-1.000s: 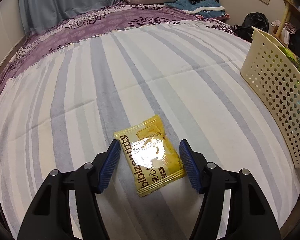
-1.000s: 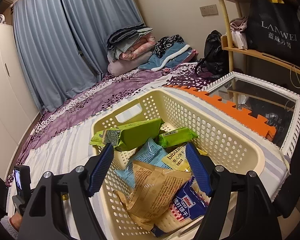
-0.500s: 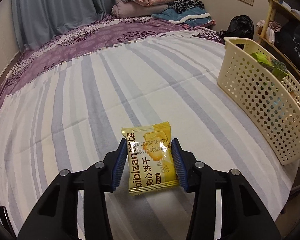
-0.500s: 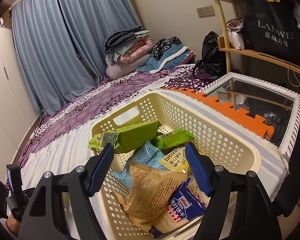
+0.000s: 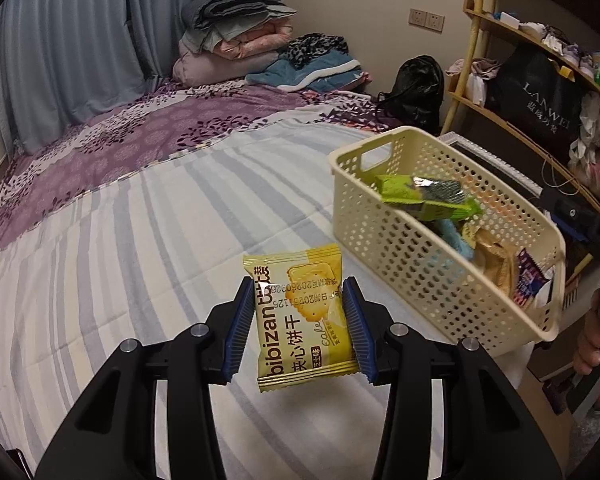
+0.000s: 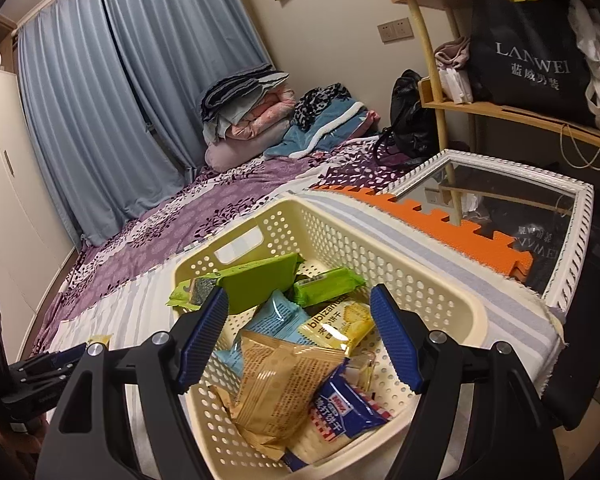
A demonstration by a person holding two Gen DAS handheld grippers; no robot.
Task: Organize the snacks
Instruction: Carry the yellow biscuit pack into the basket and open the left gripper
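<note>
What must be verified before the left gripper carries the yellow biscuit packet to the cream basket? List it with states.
1. Left gripper shut on the yellow foil biscuit packet: ok.
2. Packet clear of the striped bedsheet: ok.
3. Cream perforated plastic basket within view, top open: ok.
4. Room inside among the snacks: ok.
5. Right gripper open, holding nothing, above the basket: not ok, may block the drop.

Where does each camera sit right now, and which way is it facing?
Left wrist: on the left claw, looking down across the striped bedsheet at the yellow biscuit pack it grips; a hand shows at the right edge.
Right wrist: on the right claw, open, looking into the basket towards the curtains.
Shared: the basket, its green packs, the folded bedding, the black bag.
</note>
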